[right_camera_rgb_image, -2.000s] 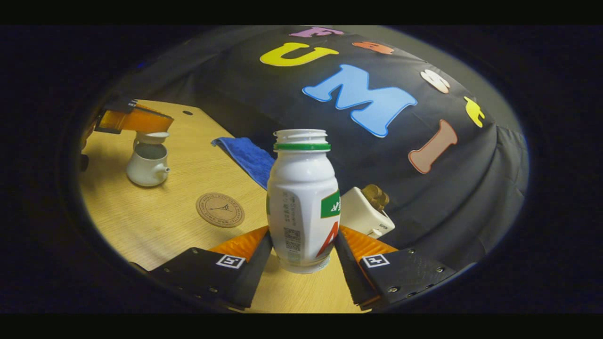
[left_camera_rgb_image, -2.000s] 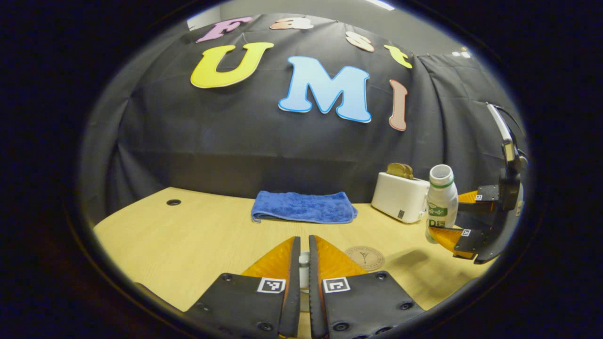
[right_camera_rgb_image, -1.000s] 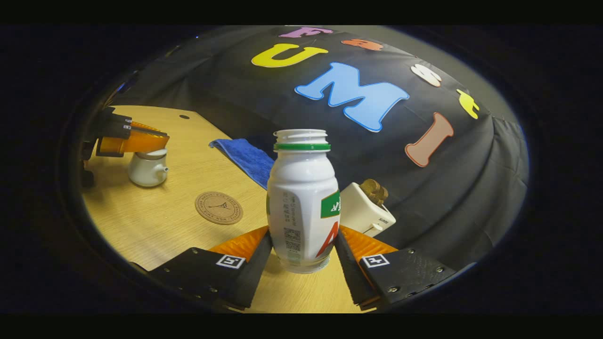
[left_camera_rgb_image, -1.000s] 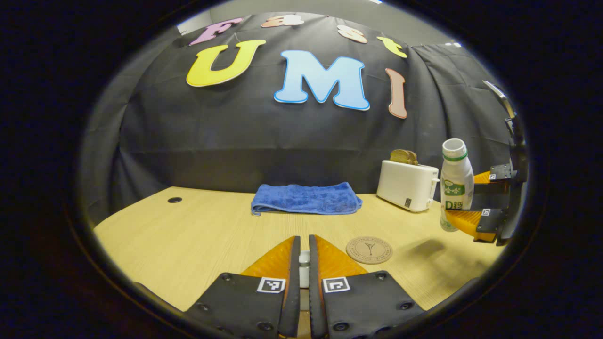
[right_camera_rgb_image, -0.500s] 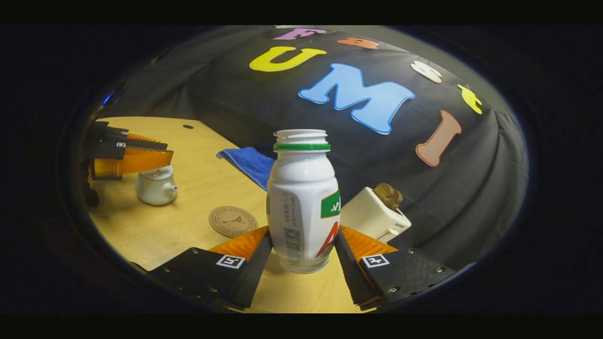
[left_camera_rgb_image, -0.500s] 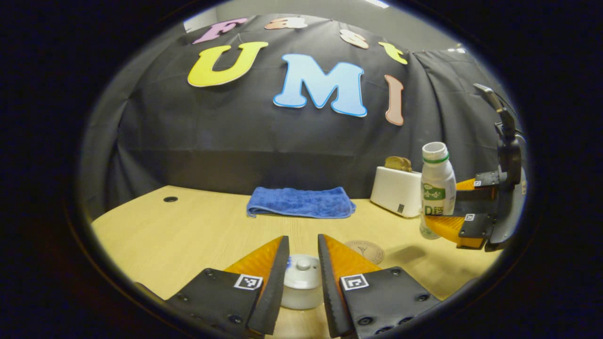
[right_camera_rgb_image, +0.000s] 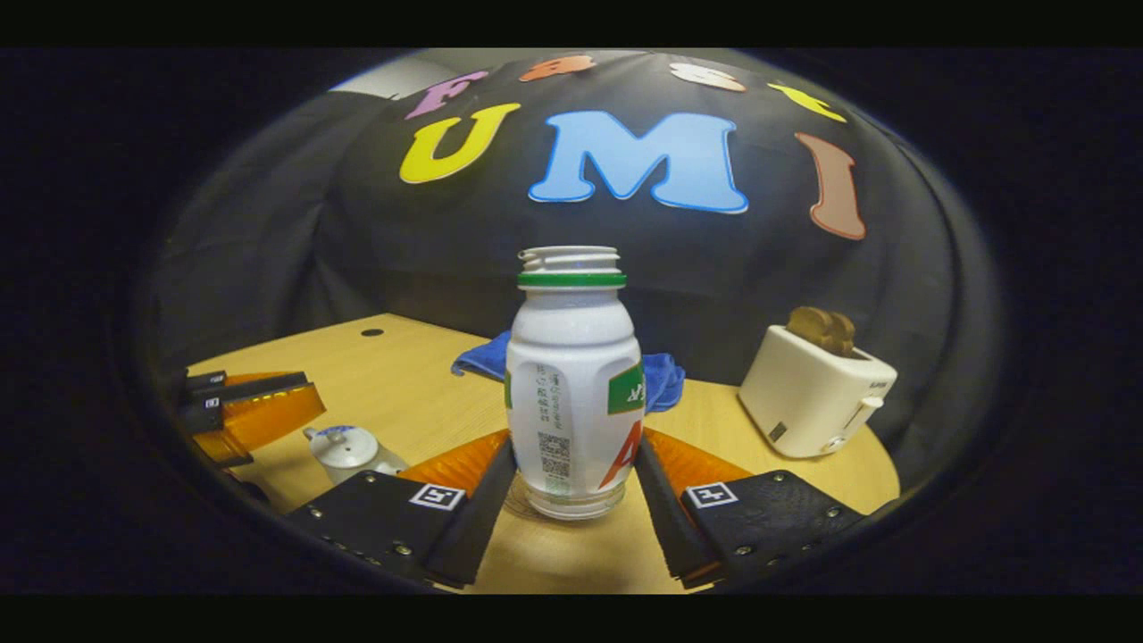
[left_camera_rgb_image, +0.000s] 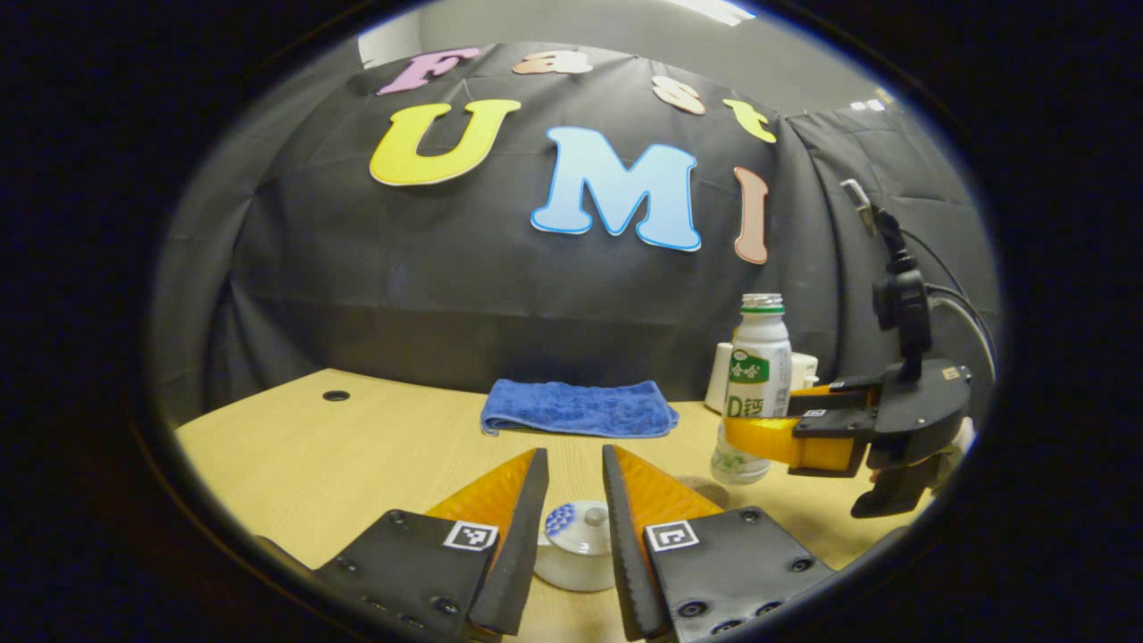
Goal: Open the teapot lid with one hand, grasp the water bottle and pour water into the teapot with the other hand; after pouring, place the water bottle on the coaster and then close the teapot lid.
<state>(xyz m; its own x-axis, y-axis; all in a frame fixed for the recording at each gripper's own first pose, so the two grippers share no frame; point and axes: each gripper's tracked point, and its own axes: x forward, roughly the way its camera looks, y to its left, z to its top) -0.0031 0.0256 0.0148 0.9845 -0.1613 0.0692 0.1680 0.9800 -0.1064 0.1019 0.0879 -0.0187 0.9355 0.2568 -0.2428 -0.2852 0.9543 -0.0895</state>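
The white teapot [left_camera_rgb_image: 579,546] stands on the table with its lid [left_camera_rgb_image: 585,521] on it, between the fingers of my open left gripper [left_camera_rgb_image: 573,455], which touch nothing. My right gripper [right_camera_rgb_image: 573,439] is shut on the white water bottle [right_camera_rgb_image: 571,375], upright, uncapped, with a green neck ring. In the left gripper view the bottle [left_camera_rgb_image: 755,384] and right gripper [left_camera_rgb_image: 772,439] hang at the right, the bottle's base right at the cork coaster [left_camera_rgb_image: 708,489], which it mostly hides. I cannot tell whether it rests on it. The teapot [right_camera_rgb_image: 350,449] and left gripper [right_camera_rgb_image: 254,413] sit low left in the right gripper view.
A folded blue towel [left_camera_rgb_image: 579,409] lies at the table's back by the black cloth wall. A white toaster [right_camera_rgb_image: 817,393] with bread in it stands at the back right. A small round hole [left_camera_rgb_image: 336,395] is in the tabletop at the far left.
My left gripper lowered the lid onto the teapot, then opened and let it go. My right gripper carried the bottle leftward and down to the coaster.
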